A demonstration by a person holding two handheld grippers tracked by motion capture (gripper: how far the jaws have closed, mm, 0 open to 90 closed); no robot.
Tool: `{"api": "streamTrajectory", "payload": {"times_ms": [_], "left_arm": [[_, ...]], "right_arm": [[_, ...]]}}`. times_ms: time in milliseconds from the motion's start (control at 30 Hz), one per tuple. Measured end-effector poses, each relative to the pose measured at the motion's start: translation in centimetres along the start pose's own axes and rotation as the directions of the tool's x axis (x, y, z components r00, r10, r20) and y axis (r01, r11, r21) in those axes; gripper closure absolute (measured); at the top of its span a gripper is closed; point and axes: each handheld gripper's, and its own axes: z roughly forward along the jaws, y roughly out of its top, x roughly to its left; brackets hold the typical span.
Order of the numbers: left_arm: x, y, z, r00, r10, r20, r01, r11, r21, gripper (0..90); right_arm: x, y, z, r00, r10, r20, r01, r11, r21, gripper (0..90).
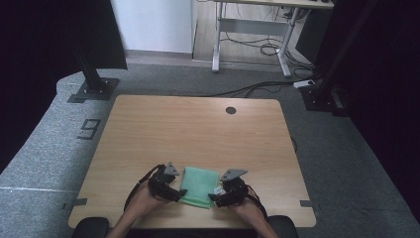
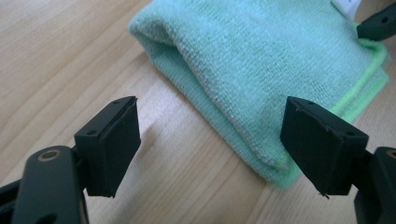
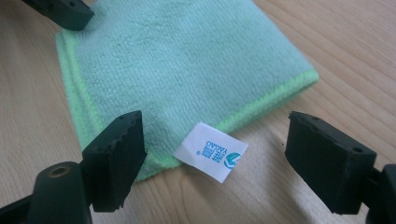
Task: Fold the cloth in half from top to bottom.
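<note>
Near your edge of the wooden table (image 1: 163, 129), a folded green cloth (image 1: 199, 186) lies flat between your two hands, with one gripper at each side of it. Your left gripper (image 1: 174, 193) sits at the cloth's left side, and your right gripper (image 1: 217, 197) at its right side, both low over the tabletop. From the left gripper view, your jaws stand wide apart and hold nothing: one pad is over bare wood, the other sits at the cloth's (image 2: 261, 65) near folded corner, and you cannot tell from that view whether it touches the fabric. From the right gripper view, your jaws are likewise spread wide and empty; the cloth's (image 3: 177, 60) near corner and its small white label (image 3: 211, 151) with blue print lie in the gap between them, the label sticking out over the wood. The cloth's brighter green stitched hem runs along its layered edges, which face your right gripper, while the rounded fold faces your left.
</note>
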Motion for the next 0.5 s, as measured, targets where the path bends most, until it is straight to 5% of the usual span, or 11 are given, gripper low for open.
{"api": "streamTrajectory", "payload": {"times_ms": [500], "left_arm": [[0.1, -1.5, 0.5, 0.9989, -0.047, 0.006, 0.047, 0.9985, -0.03, 19.8]], "right_arm": [[1.0, -0.4, 0.0, 0.9997, -0.021, 0.008, 0.021, 1.0, 0.012, 18.3]]}}
